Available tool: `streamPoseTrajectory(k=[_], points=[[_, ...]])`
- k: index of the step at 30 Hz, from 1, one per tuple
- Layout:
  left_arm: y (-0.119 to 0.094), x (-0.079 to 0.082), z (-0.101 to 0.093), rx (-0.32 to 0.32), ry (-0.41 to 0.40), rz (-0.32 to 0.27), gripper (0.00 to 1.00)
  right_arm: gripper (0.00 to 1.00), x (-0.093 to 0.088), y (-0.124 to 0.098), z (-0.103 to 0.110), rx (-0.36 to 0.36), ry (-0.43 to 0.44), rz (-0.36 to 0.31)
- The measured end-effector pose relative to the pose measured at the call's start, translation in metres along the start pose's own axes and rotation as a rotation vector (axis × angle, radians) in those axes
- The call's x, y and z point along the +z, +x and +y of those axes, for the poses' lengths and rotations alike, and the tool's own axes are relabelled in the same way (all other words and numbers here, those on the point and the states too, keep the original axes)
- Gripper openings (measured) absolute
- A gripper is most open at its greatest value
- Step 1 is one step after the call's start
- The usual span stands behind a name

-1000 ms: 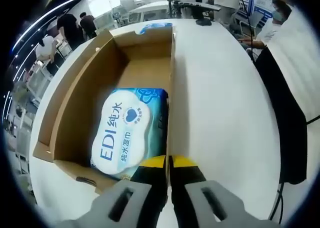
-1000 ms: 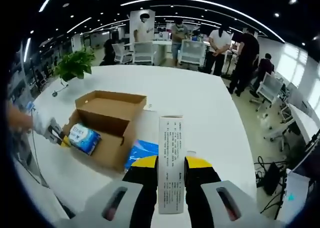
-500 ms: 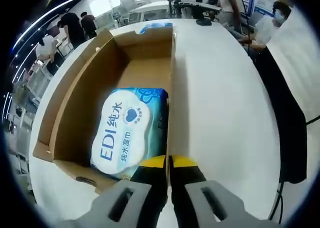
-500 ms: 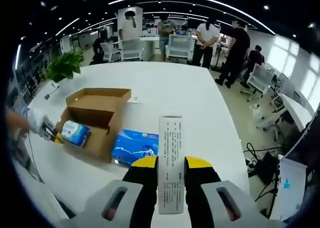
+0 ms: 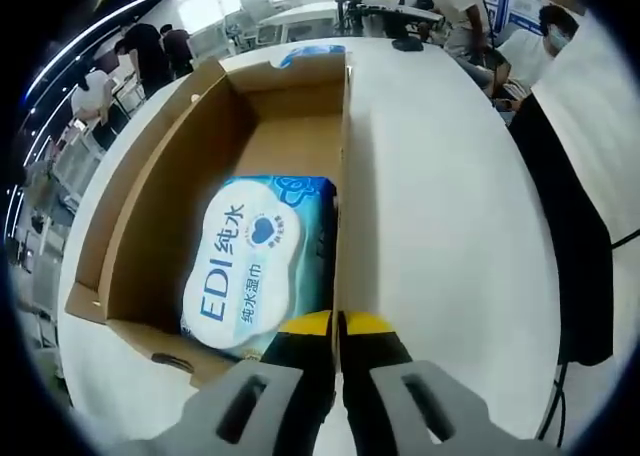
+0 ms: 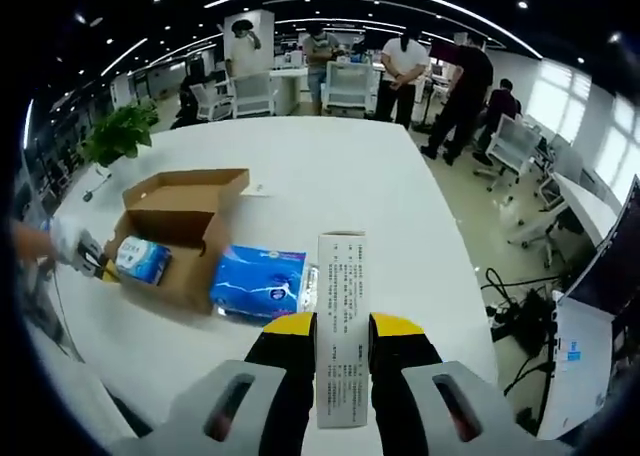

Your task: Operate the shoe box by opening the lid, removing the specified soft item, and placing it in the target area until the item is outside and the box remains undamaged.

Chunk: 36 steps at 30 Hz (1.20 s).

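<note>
Left gripper (image 5: pixel 337 326), at 6 o'clock in the left gripper view, is clenched on the near end of the shoe box's (image 5: pixel 150 186) right wall, which runs as a thin edge up toward 12. The box is open. A wipes pack (image 5: pixel 255 266) lies flat inside at the near end, touching that wall, with the far half of the floor bare. In the right gripper view the left gripper (image 6: pixel 95 264) sits at 9 o'clock, at the box (image 6: pixel 175 211) end.

The step in hand looks like bracing the box while the other hand clears items. To do it well, keep the pinch light and steady, with no twist or pull on the thin cardboard, or it may crease.

A blue soft pack (image 6: pixel 258 281) lies on the white table (image 6: pixel 330 191) just beside the box's long side, possibly touching, toward 8 o'clock in the right gripper view. The right gripper (image 6: pixel 342 326), at 6 o'clock, is grasping a tall white carton (image 6: pixel 342 331) upright between its jaws, well apart from the box.

Edges: the table rim is close at 7 o'clock. A potted plant (image 6: pixel 120 134) stands near the far rim at 10.

Room: the wide bare tabletop from 12 to 3 is good for setting down. People stand beyond the table.
</note>
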<state>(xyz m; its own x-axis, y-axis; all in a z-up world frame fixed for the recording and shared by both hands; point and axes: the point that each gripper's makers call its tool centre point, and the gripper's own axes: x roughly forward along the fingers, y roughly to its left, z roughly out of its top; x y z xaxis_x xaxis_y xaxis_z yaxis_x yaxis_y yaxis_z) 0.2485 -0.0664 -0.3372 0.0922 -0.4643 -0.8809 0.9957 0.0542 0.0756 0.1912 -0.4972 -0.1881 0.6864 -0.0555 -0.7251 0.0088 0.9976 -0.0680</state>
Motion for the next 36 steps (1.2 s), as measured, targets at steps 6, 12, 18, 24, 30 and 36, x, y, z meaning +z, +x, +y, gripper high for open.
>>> streamPoseTrajectory(k=[6,12,18,24,30,36], points=[[0.000,0.000,0.000,-0.002,-0.004,0.002,0.01,0.17,-0.021,0.012,0.000,0.013,0.050,0.043],[0.000,0.000,0.000,-0.005,-0.005,0.003,0.01,0.17,-0.048,0.026,-0.003,0.011,0.010,0.096],[0.000,0.000,0.000,-0.007,-0.008,0.004,0.01,0.17,-0.061,0.033,0.000,0.029,-0.021,0.119],[0.001,0.000,0.000,-0.005,-0.012,0.006,0.01,0.17,-0.069,0.037,-0.003,0.020,-0.011,0.156],[0.000,0.000,0.000,-0.006,-0.012,0.007,0.01,0.17,-0.079,0.043,0.000,0.030,-0.021,0.182],[0.001,0.000,0.000,-0.007,-0.014,0.008,0.01,0.17,-0.095,0.053,0.006,0.044,-0.013,0.210]])
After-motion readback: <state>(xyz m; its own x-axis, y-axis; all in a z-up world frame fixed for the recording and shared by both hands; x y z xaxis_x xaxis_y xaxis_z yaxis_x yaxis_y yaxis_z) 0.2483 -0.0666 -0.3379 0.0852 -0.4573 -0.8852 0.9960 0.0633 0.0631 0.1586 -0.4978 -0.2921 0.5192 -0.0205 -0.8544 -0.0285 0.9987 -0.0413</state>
